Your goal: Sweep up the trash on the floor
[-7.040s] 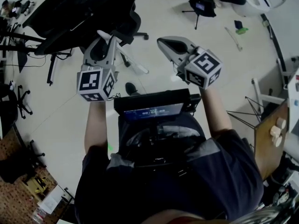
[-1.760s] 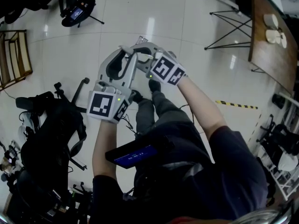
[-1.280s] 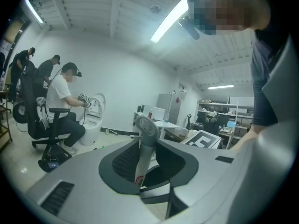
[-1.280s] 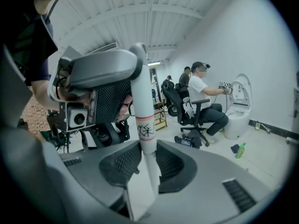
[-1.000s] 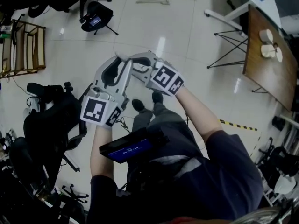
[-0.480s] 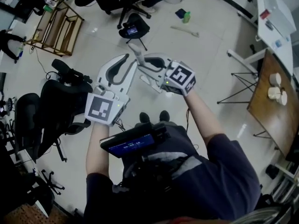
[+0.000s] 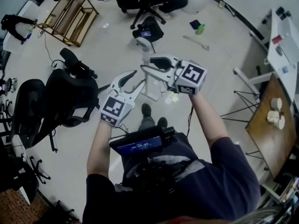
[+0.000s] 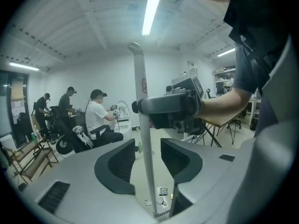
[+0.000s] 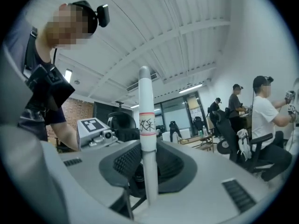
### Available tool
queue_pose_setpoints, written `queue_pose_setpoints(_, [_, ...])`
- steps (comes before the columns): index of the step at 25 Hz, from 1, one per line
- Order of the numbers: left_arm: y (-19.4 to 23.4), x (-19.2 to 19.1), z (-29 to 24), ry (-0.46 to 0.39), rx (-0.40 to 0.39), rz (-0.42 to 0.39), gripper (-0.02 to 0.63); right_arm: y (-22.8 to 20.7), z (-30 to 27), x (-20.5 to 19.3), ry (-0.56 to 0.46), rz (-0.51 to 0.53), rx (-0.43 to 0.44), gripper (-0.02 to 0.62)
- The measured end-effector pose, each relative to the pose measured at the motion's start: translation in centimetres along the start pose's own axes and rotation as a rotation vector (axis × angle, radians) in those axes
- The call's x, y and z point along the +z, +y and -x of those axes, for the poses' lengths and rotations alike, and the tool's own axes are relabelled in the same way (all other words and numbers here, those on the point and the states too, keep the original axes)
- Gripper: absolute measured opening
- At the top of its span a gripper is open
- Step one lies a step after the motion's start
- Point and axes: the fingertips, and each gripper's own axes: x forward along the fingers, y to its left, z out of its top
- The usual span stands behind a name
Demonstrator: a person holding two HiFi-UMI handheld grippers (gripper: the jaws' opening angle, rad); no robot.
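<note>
Since half a second ago the left gripper (image 8: 149,157) has drawn back to seven o'clock of its partner, jaws just opening: released, white handle (image 7: 144,52) loose between them. Right gripper (image 7: 147,69) stays clenched on it. Trash (image 7: 171,97) lies at four o'clock of the tool's head (image 7: 152,88). Step judged: regripping; next, re-clamp lower, then sweep.

Am seeing floor (image 7: 219,55) evenly bright, shadows staying soft; ceiling strip (image 8: 150,10) blowing out; fisheye bending edges, corners going black, near parts blurring.

White handle (image 9: 148,143) with red bands; black chair (image 7: 70,96)
</note>
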Motion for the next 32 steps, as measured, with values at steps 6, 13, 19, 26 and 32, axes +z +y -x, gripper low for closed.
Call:
queue_pose_setpoints(6, [2.8, 1.4, -2.3, -0.137, -0.049, 0.024, 0.173, -0.6, -2.6, 2.0, 0.004, -0.038, 0.115, 0.114])
queue_pose_setpoints(13, [5.7, 2.2, -3.6, -0.227, -0.151, 0.076, 0.096, -2.4, -5.8, 2.5, 0.049, -0.046, 0.204, 0.114])
queue_pose_setpoints(19, [10.5, 0.1, -4.8, -0.218, -0.130, 0.126, 0.086, -5.3, -9.2, 1.5, 0.104, -0.069, 0.221, 0.129])
queue_pose_setpoints(26, [15.7, -3.5, -7.2, -0.168, 0.015, 0.085, 0.086, -8.5, -11.8, 6.5, -0.054, -0.058, 0.135, 0.267])
queue_pose_setpoints(32, [17.7, -5.4, -9.0, -0.132, 0.134, 0.078, 0.086, -7.9, -15.9, 5.2, 0.024, 0.154, 0.146, 0.187])
